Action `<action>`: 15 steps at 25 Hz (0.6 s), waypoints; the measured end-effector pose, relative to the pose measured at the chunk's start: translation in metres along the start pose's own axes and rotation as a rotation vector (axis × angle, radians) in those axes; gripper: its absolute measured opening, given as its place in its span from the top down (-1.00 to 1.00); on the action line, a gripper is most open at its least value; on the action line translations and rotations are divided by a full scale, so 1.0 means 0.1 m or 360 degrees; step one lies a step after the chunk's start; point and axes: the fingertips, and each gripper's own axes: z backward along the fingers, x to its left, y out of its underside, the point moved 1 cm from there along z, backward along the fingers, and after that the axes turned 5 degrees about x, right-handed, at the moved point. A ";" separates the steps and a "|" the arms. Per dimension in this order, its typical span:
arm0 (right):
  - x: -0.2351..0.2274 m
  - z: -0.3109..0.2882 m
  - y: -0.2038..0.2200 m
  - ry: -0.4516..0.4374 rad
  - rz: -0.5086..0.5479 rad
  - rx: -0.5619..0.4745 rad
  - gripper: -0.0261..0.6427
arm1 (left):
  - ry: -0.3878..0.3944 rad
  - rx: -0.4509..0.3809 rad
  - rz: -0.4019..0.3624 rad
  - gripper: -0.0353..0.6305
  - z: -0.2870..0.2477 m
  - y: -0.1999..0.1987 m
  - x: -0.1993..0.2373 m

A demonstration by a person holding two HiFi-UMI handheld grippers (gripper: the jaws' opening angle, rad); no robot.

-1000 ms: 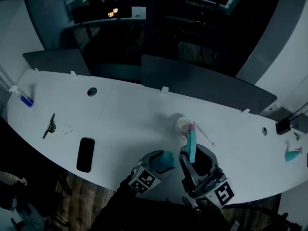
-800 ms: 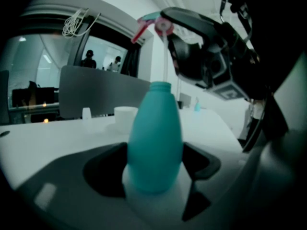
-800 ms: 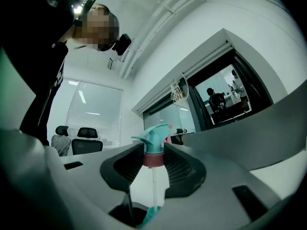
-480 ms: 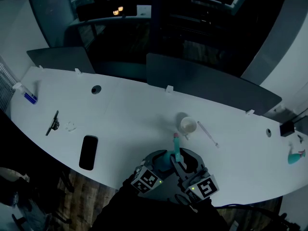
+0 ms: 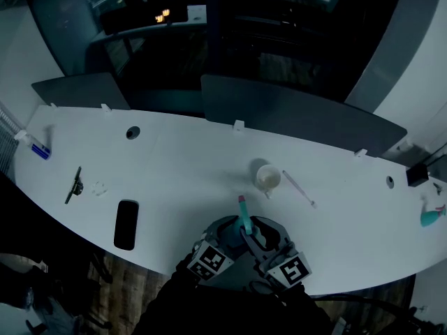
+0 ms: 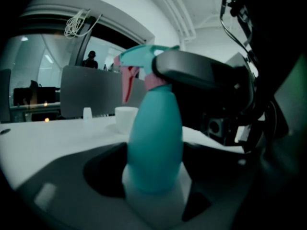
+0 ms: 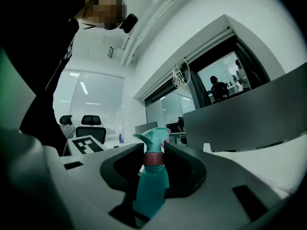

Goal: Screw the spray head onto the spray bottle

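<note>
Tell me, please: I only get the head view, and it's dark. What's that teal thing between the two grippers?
Observer: A teal spray bottle; the left gripper view shows the jaws of the left gripper clamped on its body.
Visitor: And the other gripper?
Observer: In the right gripper view, the jaws of the right gripper pinch the pink collar of the spray head.
Visitor: Is it screwed on?
Observer: It stands upright on the bottle's neck; how tight, I cannot tell.

Bottle (image 6: 154, 143): from the head view, hidden under the left gripper (image 5: 230, 233) and right gripper (image 5: 257, 236); only the spray head (image 5: 242, 210) shows.
Teal object (image 5: 433, 216): right end of the desk (image 5: 174, 166), cut by the picture edge.
Pale bits (image 5: 98, 186): too small to identify.
</note>
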 end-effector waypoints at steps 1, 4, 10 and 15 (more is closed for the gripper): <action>-0.01 0.02 0.01 0.0007 -0.0003 -0.0001 0.53 | -0.0001 0.0002 -0.0002 -0.20 -0.01 0.00 0.00; -0.05 0.04 0.02 0.0016 0.0012 0.0011 0.53 | -0.0004 0.0009 -0.0003 -0.20 -0.04 -0.01 0.01; -0.03 0.06 0.03 0.0019 0.0036 0.0017 0.53 | 0.0010 0.0008 0.0002 -0.20 -0.04 0.00 -0.02; 0.01 0.04 0.04 -0.0015 0.0068 0.0066 0.53 | 0.0004 0.0004 0.0015 -0.20 -0.02 0.00 -0.03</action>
